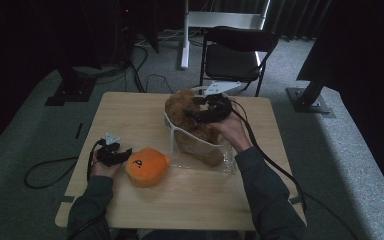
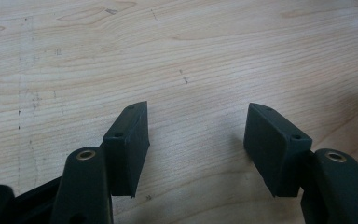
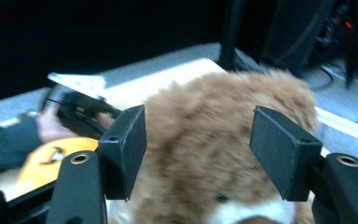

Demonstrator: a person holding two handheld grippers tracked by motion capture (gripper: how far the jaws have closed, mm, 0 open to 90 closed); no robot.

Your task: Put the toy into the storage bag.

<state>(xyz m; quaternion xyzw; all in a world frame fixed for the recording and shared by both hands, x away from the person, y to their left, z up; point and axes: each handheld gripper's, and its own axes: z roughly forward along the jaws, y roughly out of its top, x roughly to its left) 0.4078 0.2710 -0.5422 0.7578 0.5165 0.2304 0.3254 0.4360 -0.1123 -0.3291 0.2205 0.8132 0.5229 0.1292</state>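
Right gripper [image 1: 211, 106] fingers part-open astride teddy bear's [image 3: 214, 154] head, no grip yet; bear half in clear bag [image 1: 200, 155] mid-surface. Should seat deeper before closing. Left gripper [image 2: 196, 144] open, empty.

Brown teddy bear [image 1: 192, 117], shaggy fur, sits partly inside a clear plastic bag [image 1: 215, 155] with a white drawstring rim, at the right-centre of the wooden table; its head sticks out above the bag mouth, body inside. In the right gripper view the fur is blurred, and a dark eye and pale muzzle seem to show low down. Orange round plush toy [image 1: 146, 166] with a small dark face mark lies on the table just left of the bag, nearly touching it.
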